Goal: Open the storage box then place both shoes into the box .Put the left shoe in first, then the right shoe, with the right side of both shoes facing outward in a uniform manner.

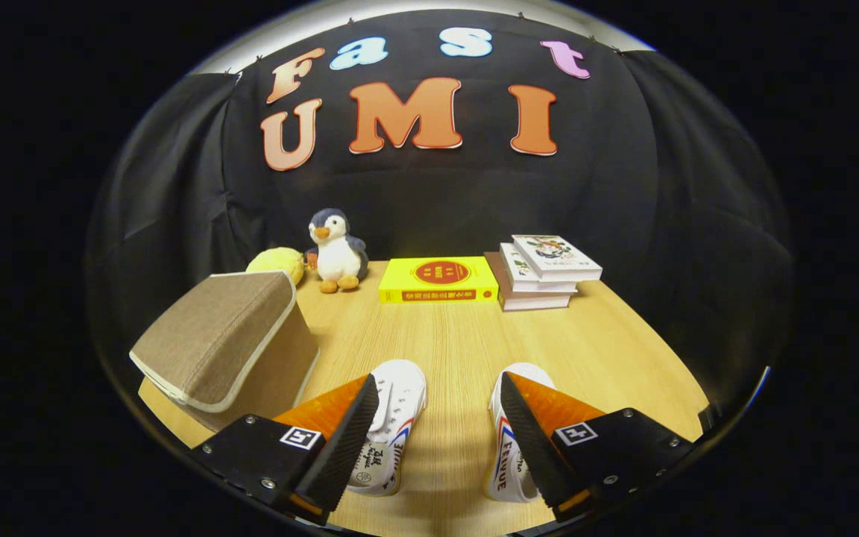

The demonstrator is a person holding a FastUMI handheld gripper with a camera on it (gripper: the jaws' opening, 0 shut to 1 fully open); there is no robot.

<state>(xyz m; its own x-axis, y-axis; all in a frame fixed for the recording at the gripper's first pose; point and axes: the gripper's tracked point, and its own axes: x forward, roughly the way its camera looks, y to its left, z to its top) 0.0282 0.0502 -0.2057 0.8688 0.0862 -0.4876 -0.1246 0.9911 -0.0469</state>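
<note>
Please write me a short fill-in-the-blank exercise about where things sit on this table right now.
1. The storage box has its lid ____.
2. The gripper is ____, its fingers spread above two white shoes.
3. The penguin toy stands beside a ____ book.
4. The stacked books number ____.

Missing words: closed; open; yellow; three

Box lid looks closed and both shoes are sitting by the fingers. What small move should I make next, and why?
Probably swing the gripper left toward the storage box and go for its lid edge. The lid is still down, so neither shoe can go in yet. The fingers are open and empty, with the left shoe and right shoe lying on the table beside them.
</note>
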